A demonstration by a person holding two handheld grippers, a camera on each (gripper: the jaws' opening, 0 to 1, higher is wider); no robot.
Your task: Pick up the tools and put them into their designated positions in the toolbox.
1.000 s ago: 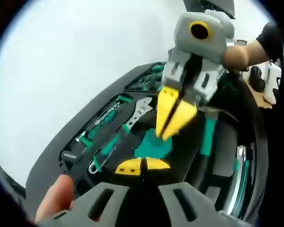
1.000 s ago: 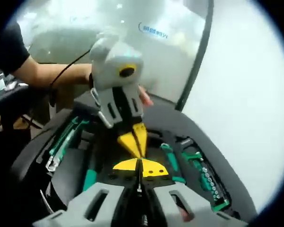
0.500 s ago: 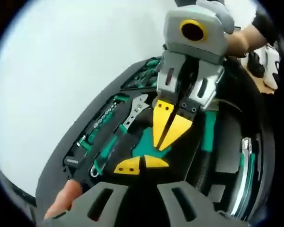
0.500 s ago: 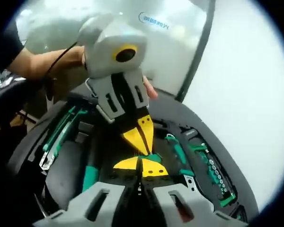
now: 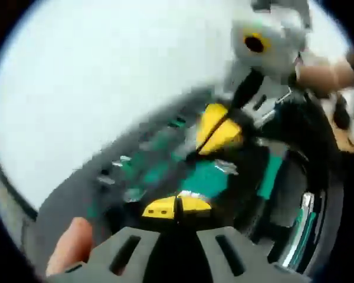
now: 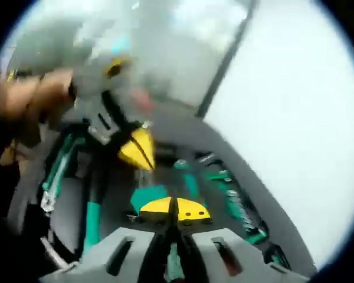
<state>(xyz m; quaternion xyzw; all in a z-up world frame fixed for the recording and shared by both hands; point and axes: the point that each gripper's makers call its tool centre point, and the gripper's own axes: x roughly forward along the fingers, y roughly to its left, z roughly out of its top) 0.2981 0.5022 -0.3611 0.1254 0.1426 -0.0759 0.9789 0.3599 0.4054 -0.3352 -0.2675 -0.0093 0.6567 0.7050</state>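
The open black toolbox (image 5: 71,191) holds green-handled tools in foam slots; the picture is motion-blurred. In the left gripper view my left gripper (image 5: 177,206) is shut low over the foam, just short of a teal tool part (image 5: 207,177). My right gripper (image 5: 217,131) comes in from the upper right, its yellow tips together above the tools. In the right gripper view my right gripper (image 6: 176,209) is shut, with a teal piece (image 6: 148,196) just beyond its tips. The left gripper (image 6: 138,150) hangs at the upper left, yellow tips together, over the toolbox (image 6: 183,124).
A green screwdriver handle (image 5: 270,174) and a shiny metal tool (image 5: 301,221) lie at the box's right side. A row of sockets (image 6: 236,200) and a green handle (image 6: 91,224) sit in their slots. A thumb (image 5: 71,247) shows at the lower left. White surface surrounds the box.
Both views have swung and blurred. The two grippers have drawn apart: the right one has pulled back up and right in the left view, the left one has shifted left in the right view.
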